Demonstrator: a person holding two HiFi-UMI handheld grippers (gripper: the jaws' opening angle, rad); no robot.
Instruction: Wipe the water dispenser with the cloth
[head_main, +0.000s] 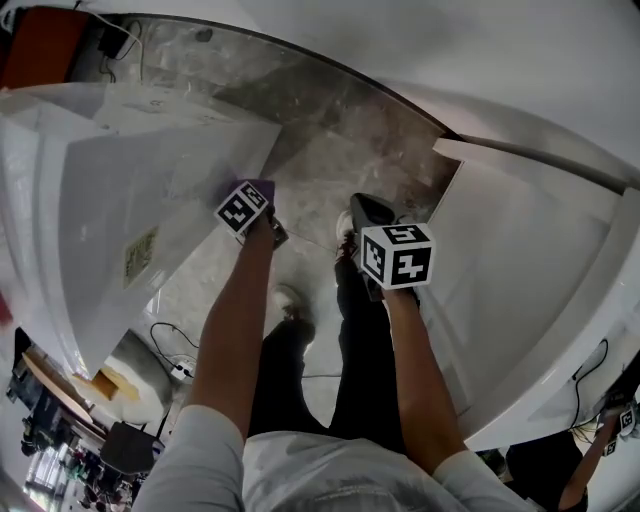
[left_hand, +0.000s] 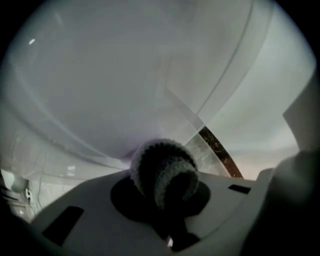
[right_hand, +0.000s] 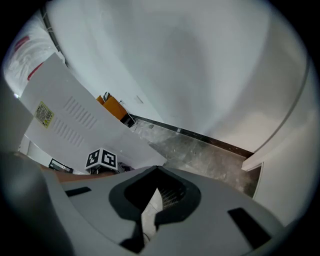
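**Left tool clenched on the cloth at the dispenser's side**

The left tool (left_hand: 166, 202) was clamped on a bunched, dark knitted cloth (left_hand: 161, 167). The wad bulged up out of the jaws and filled the space between them. Just ahead of the cloth stood the smooth white side of the water dispenser (left_hand: 125, 75). The cloth sat right at that surface, though actual contact could not be made out. From the head view, the same tool (head_main: 266, 208) reached forward to the dispenser's near corner edge, a purple fold of cloth showing at its tip.

The right tool (right_hand: 152, 200) was released. Its jaws stood slightly apart with nothing between them, and only a thin wedge of floor (right_hand: 200, 152) showed through the gap. To this tool's left sat the left tool's marker cube (right_hand: 101, 159). Beyond the cube rose the dispenser's vented white panel with a yellow label (right_hand: 44, 114). Farther ahead of the right tool, the grey stone floor ran to a white wall (right_hand: 200, 60).
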